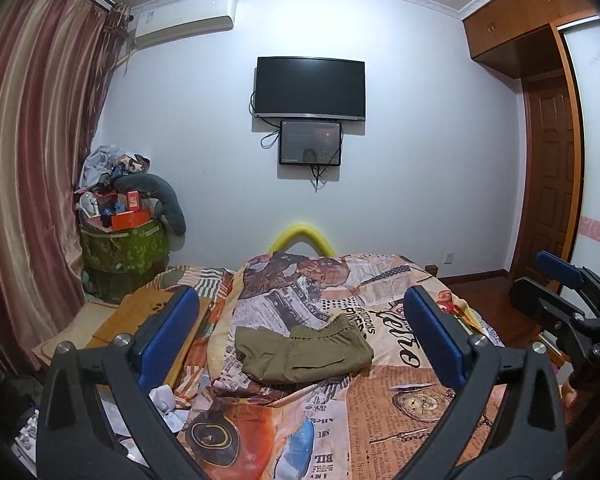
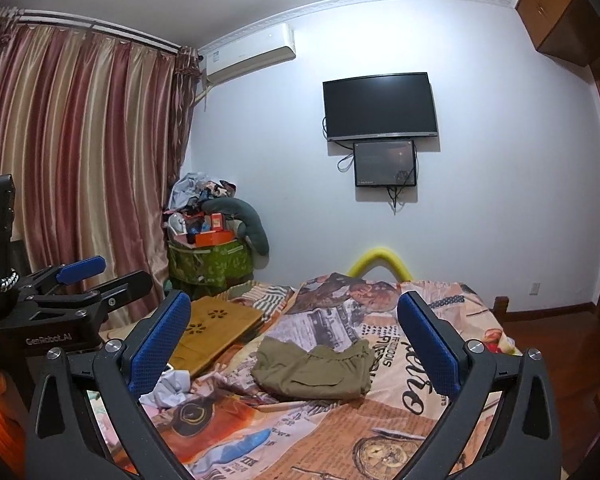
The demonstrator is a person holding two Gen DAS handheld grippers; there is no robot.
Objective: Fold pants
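Olive-green pants (image 1: 304, 350) (image 2: 316, 372) lie folded into a compact bundle on the bed's newspaper-print cover (image 1: 400, 400) (image 2: 340, 432), elastic waistband toward the far right. My left gripper (image 1: 300, 295) stands open above the cover, short of the pants, blue pads wide apart with nothing between them. My right gripper (image 2: 294, 300) is open too, held back from the pants and empty. Each gripper shows at the edge of the other's view: the right gripper (image 1: 560, 280) and the left gripper (image 2: 80, 276).
A wooden lap tray (image 1: 140, 320) (image 2: 216, 328) lies on the bed left of the pants, with crumpled white cloth (image 1: 166, 400) (image 2: 172, 388) near it. A green bin piled with clutter (image 1: 124, 248) (image 2: 208, 260) stands by the curtain. A wooden door (image 1: 548, 184) is at the right.
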